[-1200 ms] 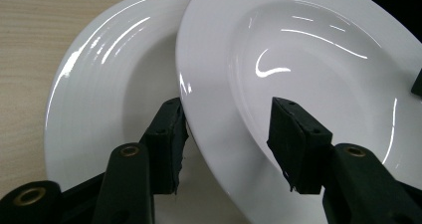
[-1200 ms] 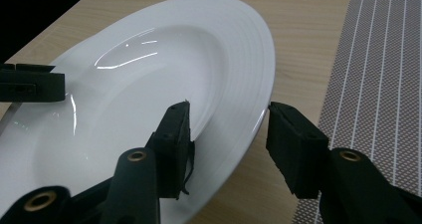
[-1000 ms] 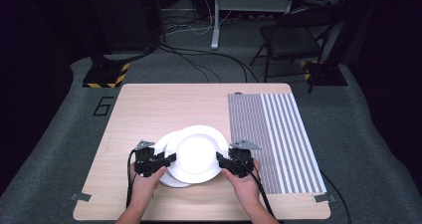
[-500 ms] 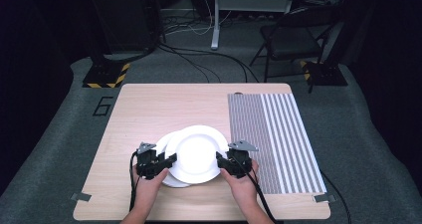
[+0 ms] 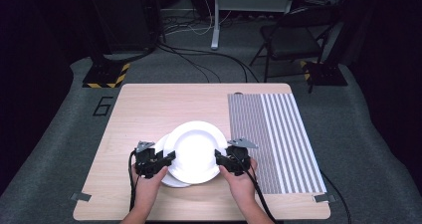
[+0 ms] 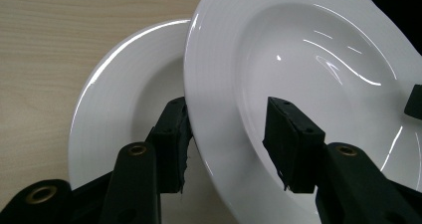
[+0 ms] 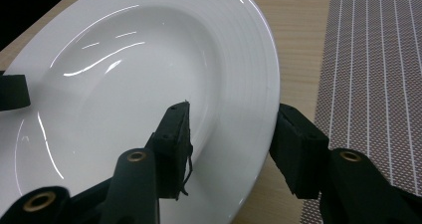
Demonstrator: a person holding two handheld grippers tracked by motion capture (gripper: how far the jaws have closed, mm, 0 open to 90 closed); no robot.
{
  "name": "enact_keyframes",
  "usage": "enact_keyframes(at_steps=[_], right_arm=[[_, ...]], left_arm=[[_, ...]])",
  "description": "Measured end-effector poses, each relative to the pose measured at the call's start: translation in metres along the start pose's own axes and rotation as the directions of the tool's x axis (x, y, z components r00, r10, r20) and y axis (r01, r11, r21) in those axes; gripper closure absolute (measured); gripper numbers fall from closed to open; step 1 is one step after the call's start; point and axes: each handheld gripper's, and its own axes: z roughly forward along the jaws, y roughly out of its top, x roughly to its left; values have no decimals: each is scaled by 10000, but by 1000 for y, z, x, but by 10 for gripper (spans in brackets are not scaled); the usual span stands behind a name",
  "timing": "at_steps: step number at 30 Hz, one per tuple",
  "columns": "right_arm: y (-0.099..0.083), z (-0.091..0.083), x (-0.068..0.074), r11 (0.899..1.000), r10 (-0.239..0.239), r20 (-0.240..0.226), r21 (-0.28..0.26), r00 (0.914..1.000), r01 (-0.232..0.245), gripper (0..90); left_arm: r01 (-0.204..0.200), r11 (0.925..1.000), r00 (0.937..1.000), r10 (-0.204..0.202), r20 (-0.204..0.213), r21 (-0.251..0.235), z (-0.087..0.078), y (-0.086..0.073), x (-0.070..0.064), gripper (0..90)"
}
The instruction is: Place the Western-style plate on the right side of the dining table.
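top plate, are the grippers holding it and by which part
Yes. The top plate is held by its rim: the left gripper has jaws over the left edge, the right gripper over the right edge.

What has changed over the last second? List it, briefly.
Hardly anything. The right hand-held gripper has edged slightly inward along the top plate; the left hand-held gripper keeps its place at the opposite rim. The lower plate and striped mat have not moved.

Two plates (image 5: 195, 149) plain glossy white, no pattern. Grippers' fingers (image 6: 291, 142) matte black. Table (image 5: 144, 109) light wood grain. Mat (image 5: 271, 134) at right of frame: grey w/ thin white stripes. Floor grey.
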Motion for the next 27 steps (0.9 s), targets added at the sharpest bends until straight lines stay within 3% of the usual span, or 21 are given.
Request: enact_keyframes(at_steps=[11, 27], right_arm=[[6, 3, -2, 9995, 277, 8, 134, 9996, -277, 509], [21, -5, -3, 9992, 351, -191, -194, 9992, -354, 509]], left_arm=[[105, 9998, 9999, -105, -23, -141, -1, 6, -2, 539], [33, 9993, 9999, -37, -101, -369, -3, 20, -7, 539]])
